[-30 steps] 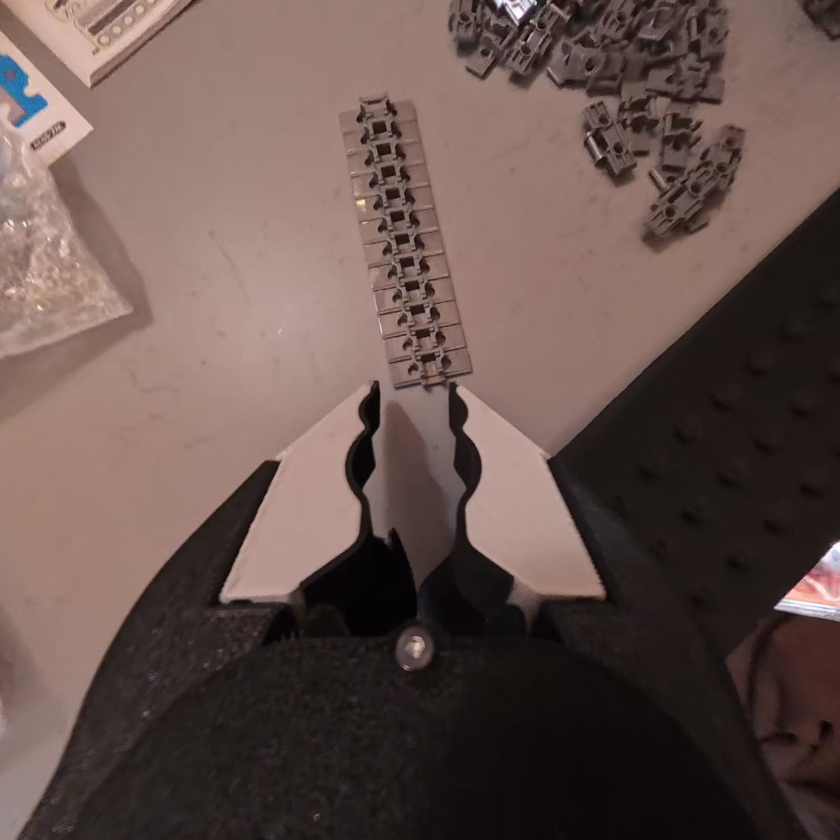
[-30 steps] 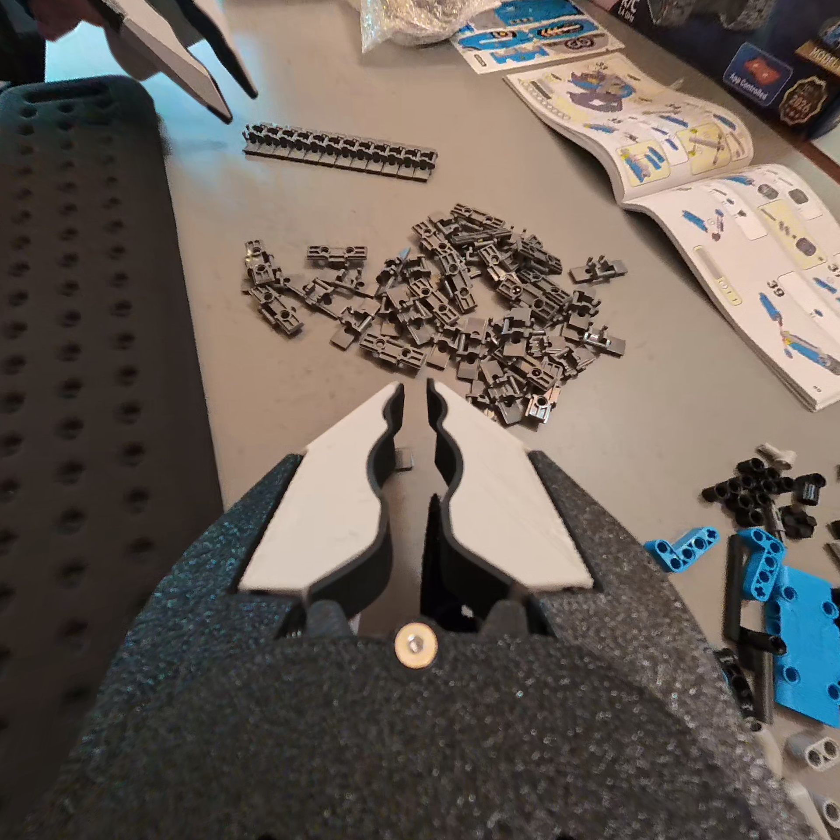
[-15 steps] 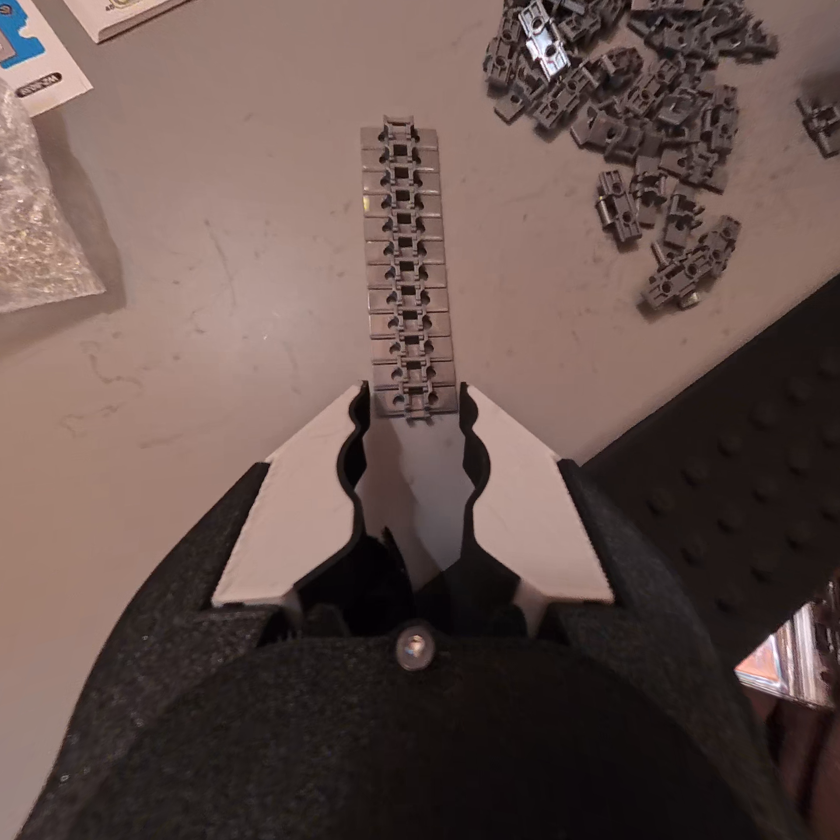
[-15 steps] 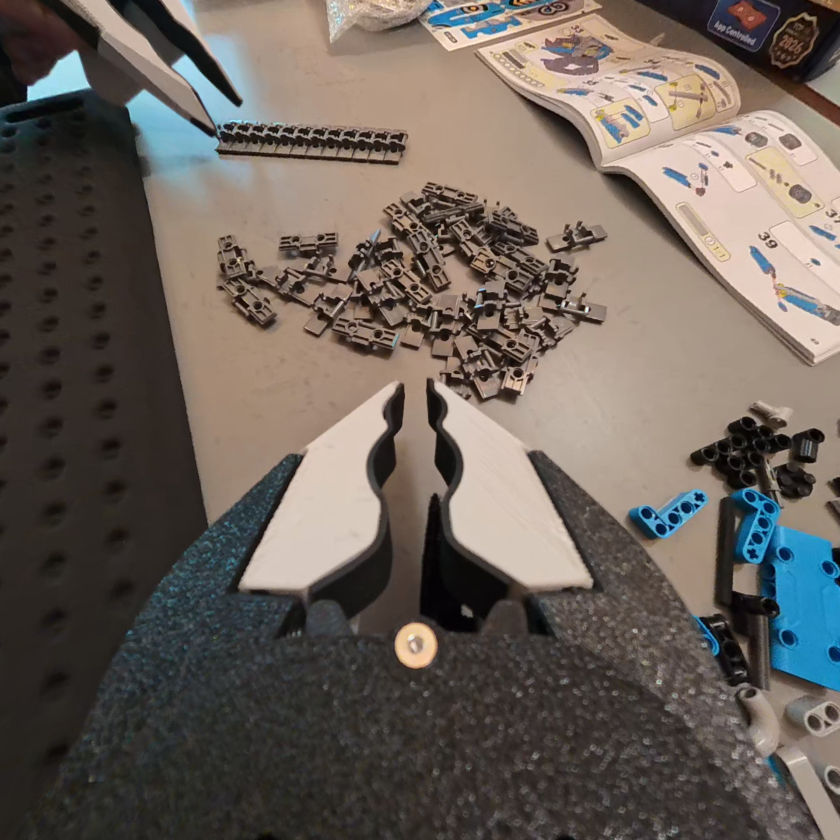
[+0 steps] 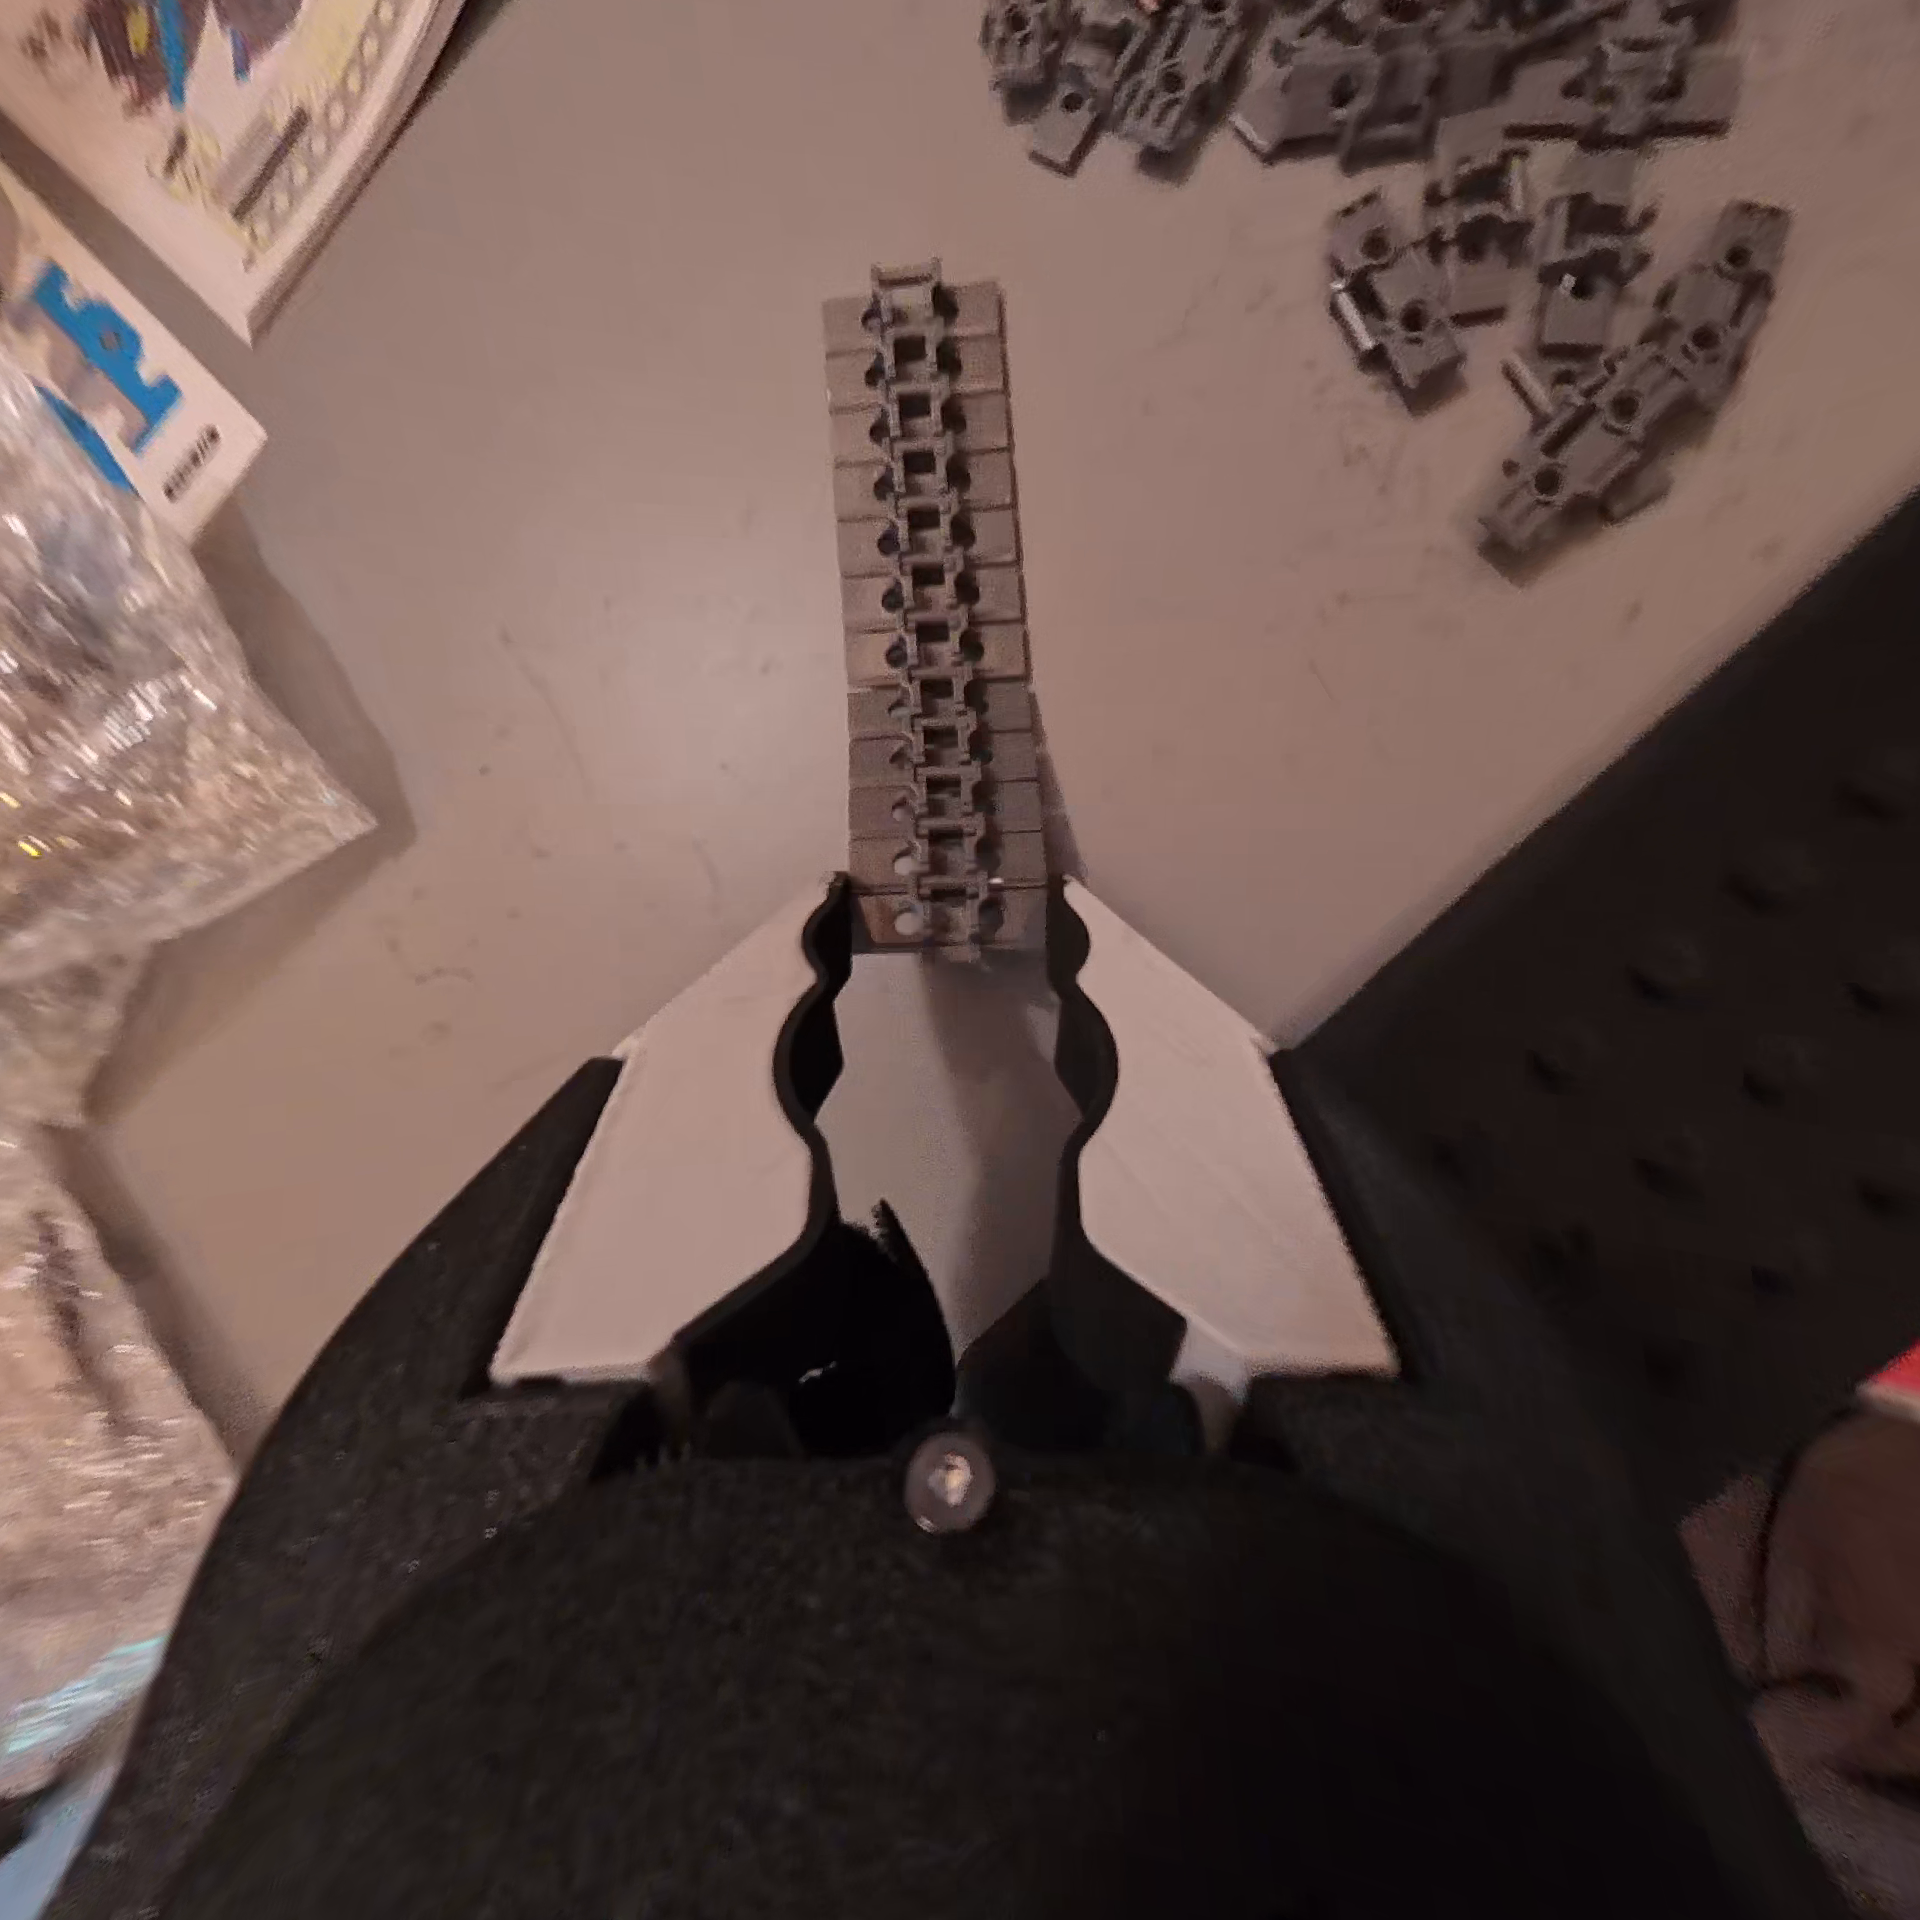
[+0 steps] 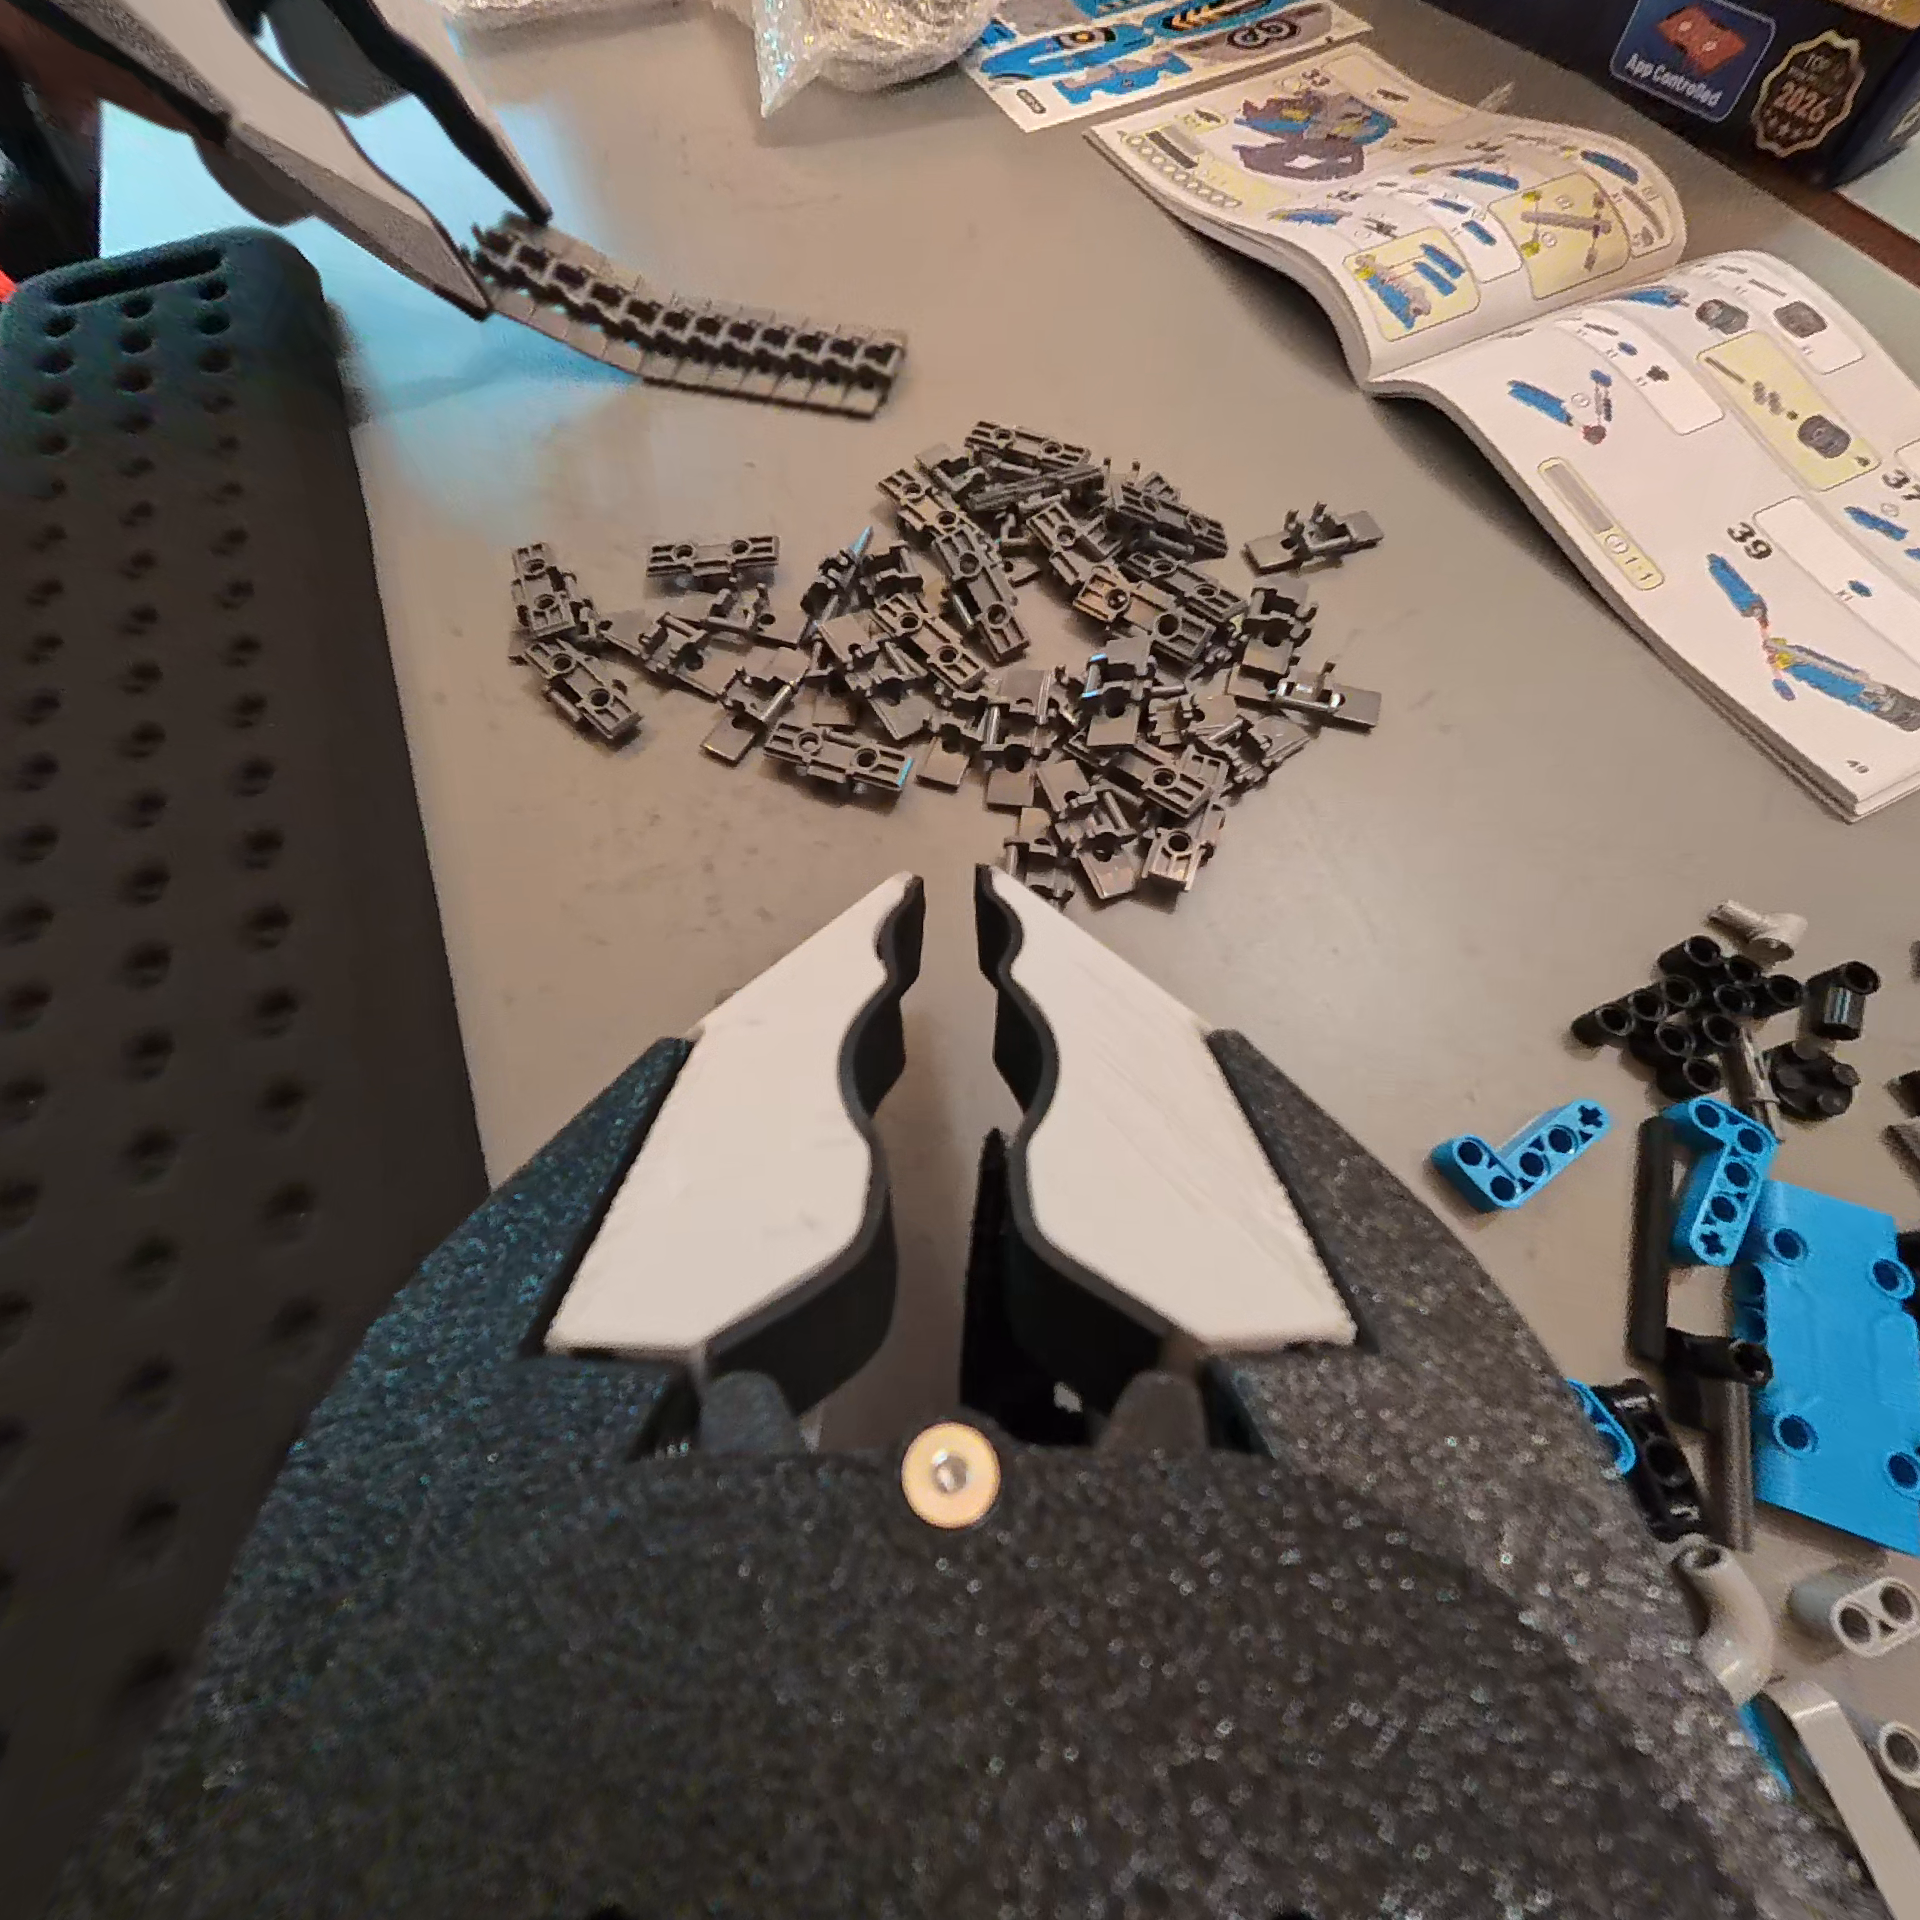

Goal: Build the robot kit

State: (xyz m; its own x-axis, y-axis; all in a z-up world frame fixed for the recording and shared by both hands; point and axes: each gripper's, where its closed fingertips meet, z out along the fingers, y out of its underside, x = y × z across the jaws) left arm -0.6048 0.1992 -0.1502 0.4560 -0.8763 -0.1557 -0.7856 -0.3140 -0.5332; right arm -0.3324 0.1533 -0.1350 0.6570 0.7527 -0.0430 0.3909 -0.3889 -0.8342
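Left hand-held gripper [image 5: 948, 914] grips the near end of the track strip [image 5: 935, 582], lifting it off the worktop [image 5: 623, 623]; strip's long axis runs straight ahead. Right hand-held gripper [image 6: 948, 904], nearly closed and empty, hovers beside loose links [image 6: 987, 644].

surface: grey bench [image 6: 1403, 935], matte, faintly scuffed and smudged | furniture: black perforated seat or pad [image 6: 156, 831] against the bench edge, rows of small holes | light: soft, from overhead, pale sheen on the bench by the pad | walls, floor, windows: out of view
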